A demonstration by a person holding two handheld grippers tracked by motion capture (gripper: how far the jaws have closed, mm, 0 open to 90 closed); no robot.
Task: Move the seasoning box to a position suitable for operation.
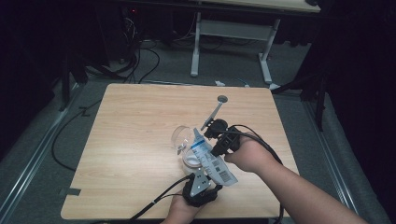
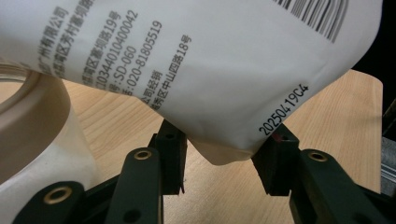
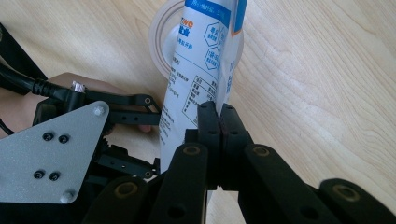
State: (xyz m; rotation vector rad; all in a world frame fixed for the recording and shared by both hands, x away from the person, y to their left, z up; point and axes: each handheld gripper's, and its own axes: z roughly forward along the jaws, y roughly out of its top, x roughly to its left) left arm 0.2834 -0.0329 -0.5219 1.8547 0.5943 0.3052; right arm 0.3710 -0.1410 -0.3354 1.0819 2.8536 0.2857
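A white pouch [image 1: 206, 157] with blue print and a barcode is held tilted over the table between both grippers. My left gripper [image 1: 208, 174] is at the pouch's lower end; in the left gripper view its jaws [image 2: 223, 156] press on either side of the pouch's [image 2: 210, 70] bottom fold. My right gripper [image 1: 214, 134] is up at the pouch's top end. In the right gripper view its jaws [image 3: 219, 119] are pinched together on the thin side seam of the pouch [image 3: 196, 56]. Under the pouch lies a clear round container [image 1: 181, 136] with a white rim [image 3: 161, 44].
A metal spoon [image 1: 214, 113] with a round head lies on the wooden table [image 1: 130, 140] just beyond my right gripper. A desk frame [image 1: 233, 32] and cables stand on the floor behind the table's far edge.
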